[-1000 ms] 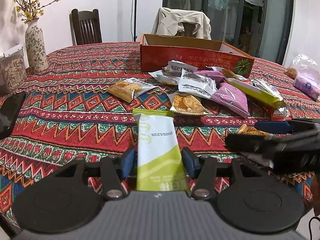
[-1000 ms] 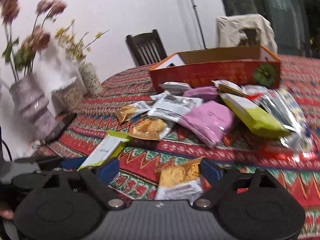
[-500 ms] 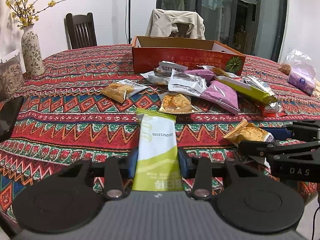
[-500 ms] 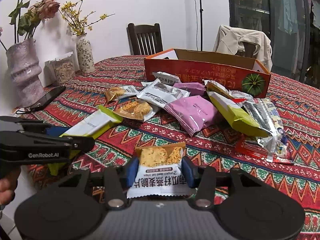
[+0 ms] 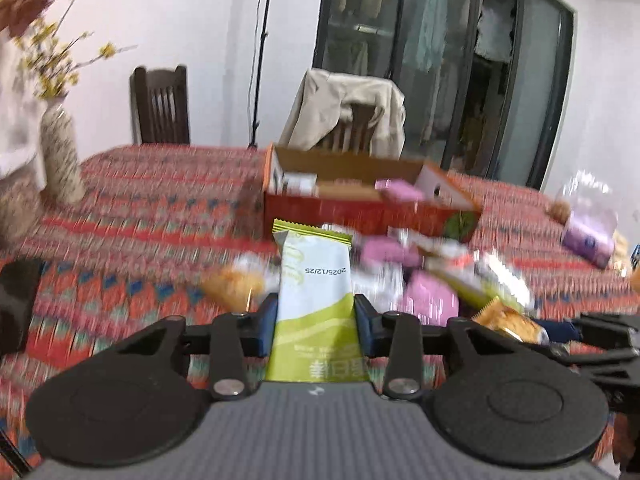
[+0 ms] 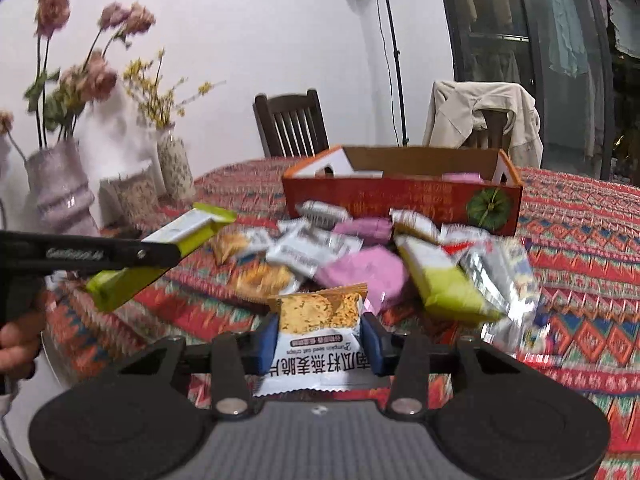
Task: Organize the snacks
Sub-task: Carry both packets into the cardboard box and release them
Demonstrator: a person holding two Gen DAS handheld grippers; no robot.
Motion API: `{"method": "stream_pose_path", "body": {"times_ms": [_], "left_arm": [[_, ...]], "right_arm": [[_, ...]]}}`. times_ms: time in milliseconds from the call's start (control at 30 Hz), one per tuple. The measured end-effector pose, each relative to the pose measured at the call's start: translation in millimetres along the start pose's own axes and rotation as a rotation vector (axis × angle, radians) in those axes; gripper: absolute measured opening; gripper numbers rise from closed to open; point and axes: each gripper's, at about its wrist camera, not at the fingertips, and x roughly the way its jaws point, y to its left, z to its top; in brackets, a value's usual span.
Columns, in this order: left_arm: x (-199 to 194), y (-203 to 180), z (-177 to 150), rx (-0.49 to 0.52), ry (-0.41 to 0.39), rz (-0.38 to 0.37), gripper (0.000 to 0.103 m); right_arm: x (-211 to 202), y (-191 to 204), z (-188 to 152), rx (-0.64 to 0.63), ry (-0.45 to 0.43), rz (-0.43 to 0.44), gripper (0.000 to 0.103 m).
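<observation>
My left gripper [image 5: 316,320] is shut on a green and white snack packet [image 5: 314,292] and holds it up above the table; the packet also shows in the right wrist view [image 6: 160,256]. My right gripper [image 6: 320,338] is shut on an orange and white pumpkin seed crisp packet [image 6: 318,332], also lifted; it shows at the right of the left wrist view [image 5: 508,320]. The open red cardboard box [image 6: 400,196] stands beyond a pile of loose snack packets [image 6: 360,256], with a few packets inside it [image 5: 396,190].
The table has a red patterned cloth [image 6: 580,248]. Vases with flowers [image 6: 60,188] stand at the left. A dark phone [image 5: 16,300] lies at the left edge. Two chairs [image 6: 292,120] stand behind the table. A bag with purple packs [image 5: 588,232] lies far right.
Both grippers have lifted their packets off the table and risen, so the inside of the box now shows. The views are blurred by motion.
</observation>
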Motion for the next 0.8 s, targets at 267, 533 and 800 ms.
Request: {"method": "stream_pose_path", "body": {"times_ms": [267,533,800], "left_arm": [[113,12,109,-0.035,-0.004,-0.04,0.04],[252,13,167,-0.045,0.128,0.06,0.04],[293,19,151,-0.02,0.196,0.07,0.046]], "right_arm": [[30,-49,92,-0.074,-0.08,-0.023,0.043],[179,-110,193,-0.037,0.052,-0.088,0.043],[328,-144,232,0.169,0.251,-0.11,0.043]]}}
